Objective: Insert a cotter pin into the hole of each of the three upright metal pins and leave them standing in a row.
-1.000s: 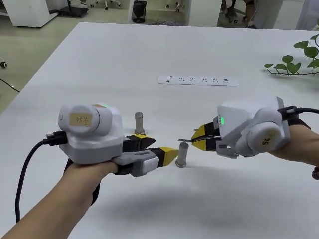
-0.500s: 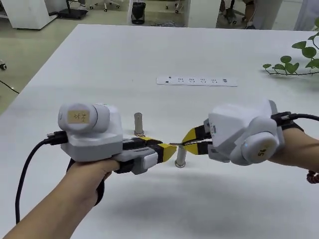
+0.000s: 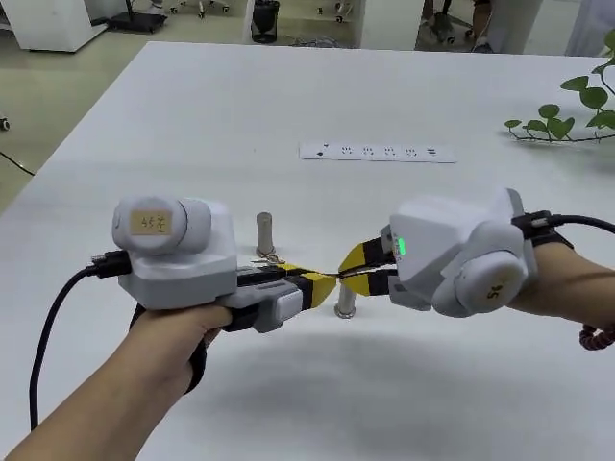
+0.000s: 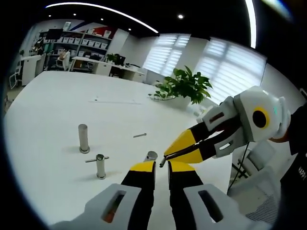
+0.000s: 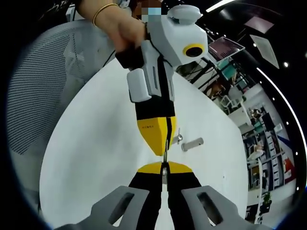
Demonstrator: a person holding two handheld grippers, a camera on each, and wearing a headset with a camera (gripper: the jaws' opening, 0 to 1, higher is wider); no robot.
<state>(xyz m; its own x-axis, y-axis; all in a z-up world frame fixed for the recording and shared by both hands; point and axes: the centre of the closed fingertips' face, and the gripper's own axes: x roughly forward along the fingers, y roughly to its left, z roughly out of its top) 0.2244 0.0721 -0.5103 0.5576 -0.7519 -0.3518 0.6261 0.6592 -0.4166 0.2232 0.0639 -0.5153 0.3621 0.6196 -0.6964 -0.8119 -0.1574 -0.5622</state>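
The right gripper (image 5: 164, 166) jaws are pinching the cotter pin (image 4: 175, 154) and aiming it lengthwise at the nearly closed left gripper (image 4: 161, 165) jaws. The upright metal pin (image 4: 151, 155) is standing just beyond.

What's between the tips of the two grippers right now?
A thin cotter pin, held by the right gripper and reaching the left gripper at its jaws, clearest in the right gripper view.
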